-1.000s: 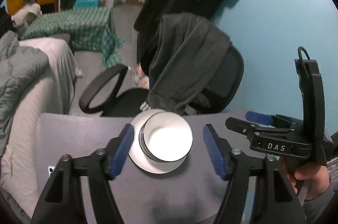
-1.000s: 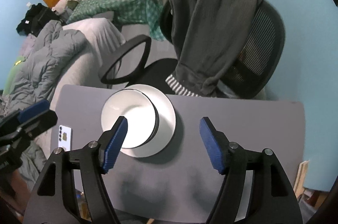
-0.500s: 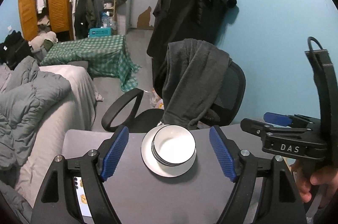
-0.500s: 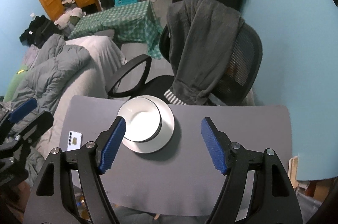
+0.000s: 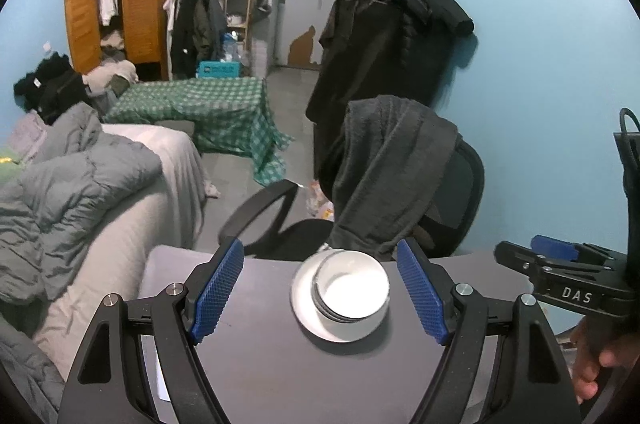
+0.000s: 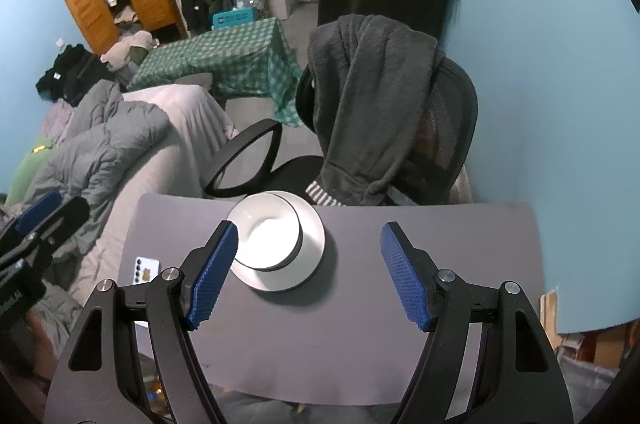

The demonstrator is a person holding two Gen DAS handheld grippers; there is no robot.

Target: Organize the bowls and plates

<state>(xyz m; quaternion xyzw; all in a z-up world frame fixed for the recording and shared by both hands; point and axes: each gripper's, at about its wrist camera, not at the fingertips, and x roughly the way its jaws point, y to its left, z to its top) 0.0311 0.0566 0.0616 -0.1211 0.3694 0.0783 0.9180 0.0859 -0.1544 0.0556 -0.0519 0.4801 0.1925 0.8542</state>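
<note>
A stack of white bowls (image 5: 352, 290) with dark rims sits nested on a white plate (image 5: 308, 316) at the far edge of a grey table (image 5: 280, 376). The same bowls (image 6: 266, 238) and plate (image 6: 310, 256) show in the right wrist view. My left gripper (image 5: 320, 290) is open and empty, held back above the table with the stack between its blue pads. My right gripper (image 6: 306, 274) is open and empty, also held back, with the stack near its left pad. The right gripper also shows at the right of the left wrist view (image 5: 560, 264).
A black office chair (image 6: 400, 128) draped with a dark hoodie stands just behind the table. A white phone (image 6: 146, 270) lies at the table's left edge. A bed with a grey duvet (image 5: 72, 184) is to the left. A blue wall (image 6: 560, 64) is on the right.
Both grippers have drawn back and up from the stack, so the bowls and plate look smaller and more of the room shows. Both stay open. The stack has not moved.
</note>
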